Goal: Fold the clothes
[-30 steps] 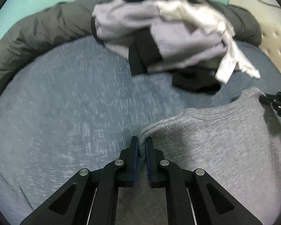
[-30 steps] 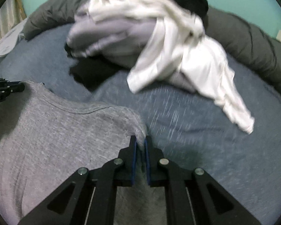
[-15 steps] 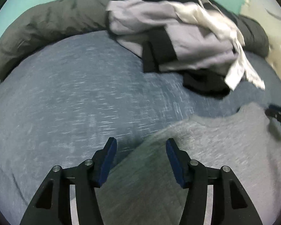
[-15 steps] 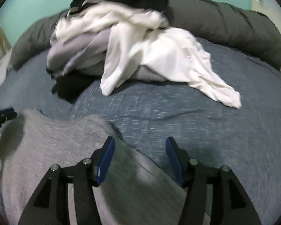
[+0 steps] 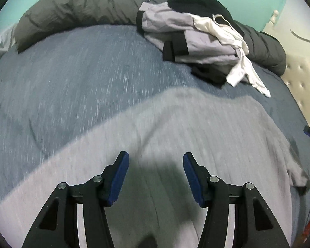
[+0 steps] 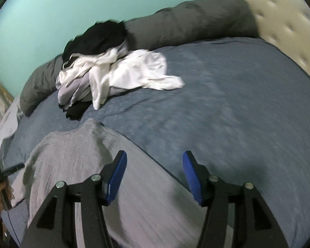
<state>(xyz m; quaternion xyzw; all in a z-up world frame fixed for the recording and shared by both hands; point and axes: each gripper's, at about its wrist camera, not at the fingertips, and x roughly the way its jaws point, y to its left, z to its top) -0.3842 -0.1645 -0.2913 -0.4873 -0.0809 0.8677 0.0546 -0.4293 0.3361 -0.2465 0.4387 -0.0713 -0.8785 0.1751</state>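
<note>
A grey shirt (image 5: 196, 128) lies spread flat on the blue bedspread (image 5: 72, 72), collar end towards the clothes pile. My left gripper (image 5: 156, 161) hovers open above the shirt's body, nothing between its blue pads. In the right wrist view the same grey shirt (image 6: 72, 155) stretches from lower centre to left, and my right gripper (image 6: 154, 161) stands open over its right edge and the bedspread (image 6: 227, 103). The other gripper's tip shows at the right edge of the left wrist view and at the left edge of the right wrist view.
A pile of unfolded clothes (image 5: 196, 37), lilac, black and white, lies at the far side of the bed, its white garment (image 6: 134, 72) spilling forward. A dark grey rolled duvet (image 5: 72, 10) lines the teal wall. A tufted beige headboard (image 5: 299, 78) stands at right.
Both grippers were shut on the shirt's shoulders a second ago; they have opened, let the shirt go, and pulled back and up. The shirt now lies flat.
</note>
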